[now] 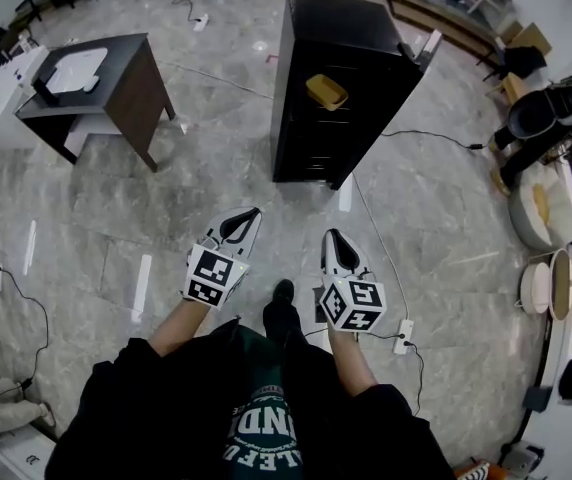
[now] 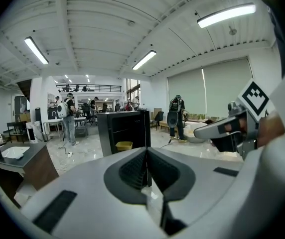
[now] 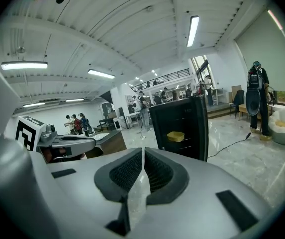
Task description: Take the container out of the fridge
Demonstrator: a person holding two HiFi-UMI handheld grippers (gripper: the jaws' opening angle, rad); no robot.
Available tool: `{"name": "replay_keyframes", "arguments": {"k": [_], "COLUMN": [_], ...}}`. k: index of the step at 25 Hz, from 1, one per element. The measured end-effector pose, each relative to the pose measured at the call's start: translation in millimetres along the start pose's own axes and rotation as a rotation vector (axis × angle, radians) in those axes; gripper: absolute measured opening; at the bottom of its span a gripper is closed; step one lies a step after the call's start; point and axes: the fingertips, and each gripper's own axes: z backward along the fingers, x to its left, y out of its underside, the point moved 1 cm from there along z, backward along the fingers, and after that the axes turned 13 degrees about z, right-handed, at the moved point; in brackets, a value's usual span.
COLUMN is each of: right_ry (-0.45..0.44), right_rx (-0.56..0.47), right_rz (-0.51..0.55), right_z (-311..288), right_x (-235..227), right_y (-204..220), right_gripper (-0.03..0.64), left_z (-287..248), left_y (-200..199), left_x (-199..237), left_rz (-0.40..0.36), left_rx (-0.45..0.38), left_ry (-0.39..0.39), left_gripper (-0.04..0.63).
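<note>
A tall black fridge (image 1: 341, 78) stands on the marble floor with its front open, and a yellow container (image 1: 326, 92) sits on an upper shelf inside. The fridge (image 2: 123, 131) and its container (image 2: 124, 146) lie straight ahead in the left gripper view, and the fridge (image 3: 181, 126) with the container (image 3: 176, 136) shows likewise in the right gripper view. My left gripper (image 1: 251, 215) and right gripper (image 1: 332, 238) are side by side well short of the fridge, both shut with nothing between the jaws.
A dark wooden desk (image 1: 106, 88) with a white tray stands left of the fridge. A power cable (image 1: 421, 135) and a power strip (image 1: 403, 337) lie on the floor at the right. Beanbags and shelving (image 1: 551, 198) line the right wall. People stand in the distance.
</note>
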Motion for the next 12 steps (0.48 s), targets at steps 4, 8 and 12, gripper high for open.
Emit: {"name": "replay_keyframes", "arguments": {"k": [4,8,12], "right_ry": [-0.007,-0.014,-0.029], "right_rx": [-0.006,-0.010,-0.005], "right_rz": [-0.002,-0.006,-0.007], "right_z": [-19.4,-39.5,-60.9], "right_x": [-22.9,-44.1,-66.6], "right_y": [-12.1,-21.1,-24.2], "right_gripper": [0.037,0.037,0.037], "left_z": [-25.4,-50.9,-80.3], "left_y": [-12.4,-24.2,-31.4], "left_x": [5.0,10.4,18.3], "left_rz": [-0.002,-0.013,-0.007], "left_rx": [0.005,0.009,0.009], "left_ry": [-0.009,-0.015,-0.035], "left_gripper": [0.014,0.014,0.014]}}
